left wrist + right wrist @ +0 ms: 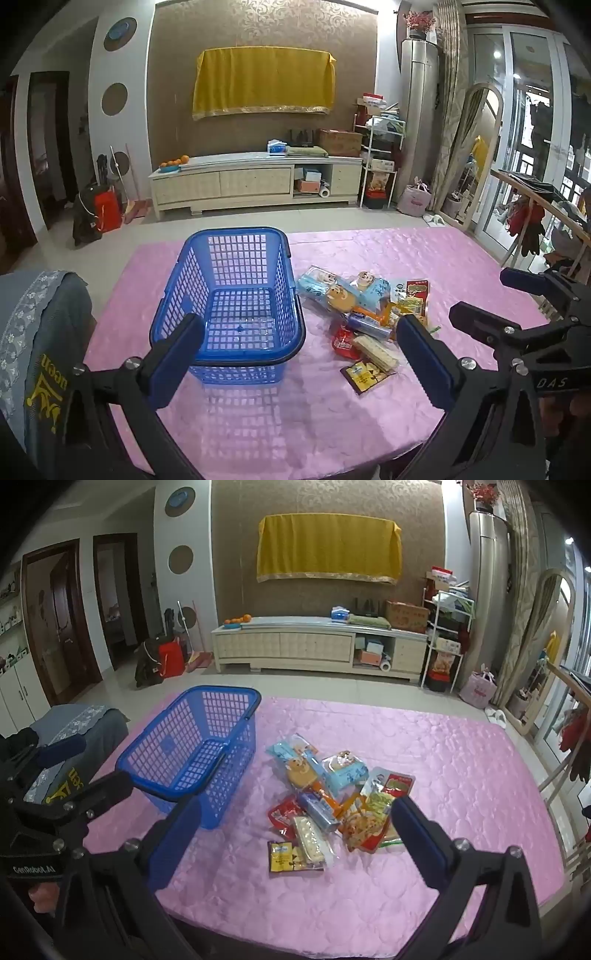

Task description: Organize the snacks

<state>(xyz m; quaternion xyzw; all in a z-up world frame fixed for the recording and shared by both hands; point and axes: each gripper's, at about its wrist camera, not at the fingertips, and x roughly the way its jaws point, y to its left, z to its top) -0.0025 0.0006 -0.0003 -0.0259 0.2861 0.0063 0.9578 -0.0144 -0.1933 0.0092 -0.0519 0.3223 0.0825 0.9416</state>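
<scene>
An empty blue mesh basket [236, 258] stands on the pink tablecloth [369, 251]; it also shows in the right wrist view [177, 746]. A pile of snack packets [364, 314] lies just right of it, also seen in the right wrist view [332, 805]. A small brown-and-yellow packet [284, 858] lies nearest me. My left gripper [299, 354] is open and empty, hovering in front of the basket. My right gripper [295, 834] is open and empty, hovering in front of the pile; it also shows in the left wrist view [491, 299].
A chair back with a grey lace cover [40, 332] stands at the table's left. A TV cabinet [255, 181] and a shelf rack [380, 162] stand across the floor. A wooden rack [535, 206] with hanging clothes is at the right.
</scene>
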